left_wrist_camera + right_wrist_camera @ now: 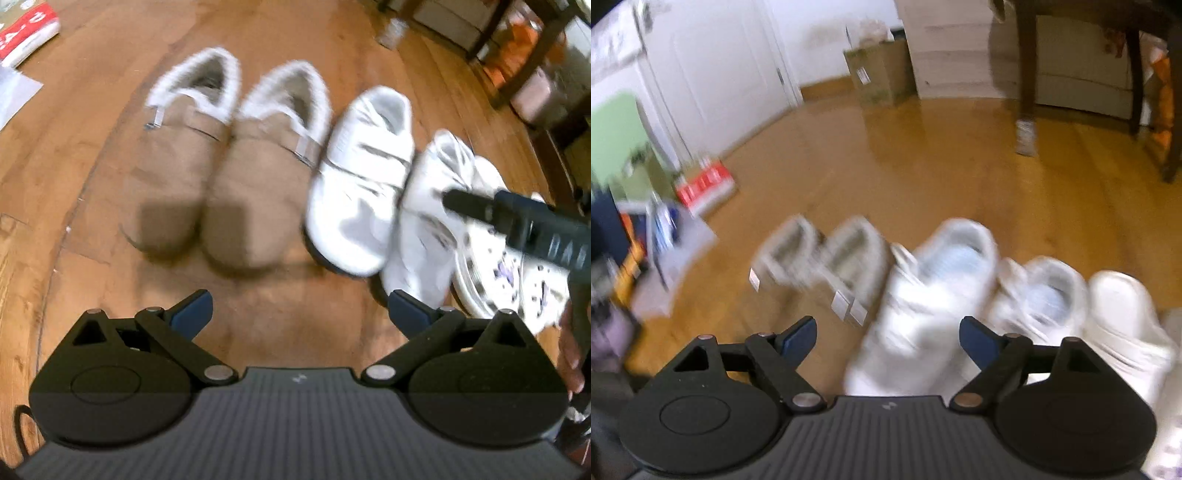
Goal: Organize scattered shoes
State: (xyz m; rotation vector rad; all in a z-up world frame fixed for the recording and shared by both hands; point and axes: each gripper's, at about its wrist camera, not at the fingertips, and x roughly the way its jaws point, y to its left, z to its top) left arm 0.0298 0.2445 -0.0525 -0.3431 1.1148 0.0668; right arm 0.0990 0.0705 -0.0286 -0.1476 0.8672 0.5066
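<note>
Left wrist view first: two tan fleece-lined slippers (pixel 218 166) sit side by side, touching, toes toward the camera. Just beside them stand two white strap sneakers (pixel 362 181), and at the far right a white clog with dark charms (pixel 517 273) lies partly under the right gripper (pixel 458 201), whose tip hovers over the second sneaker. The left gripper (pixel 299 314) hangs over bare wooden floor (pixel 295 55), jaws apart and empty.

Right wrist view: the same row seen from lower down, slippers, sneakers, then a plain white clog (pixel 1123 321) at the right edge. This gripper's jaws are spread with nothing between them.

The shoes already stand in a paired line. If anything needs care, I judge it is the clog end: square it with the row, nudging gently so neighbours keep their places.
</note>
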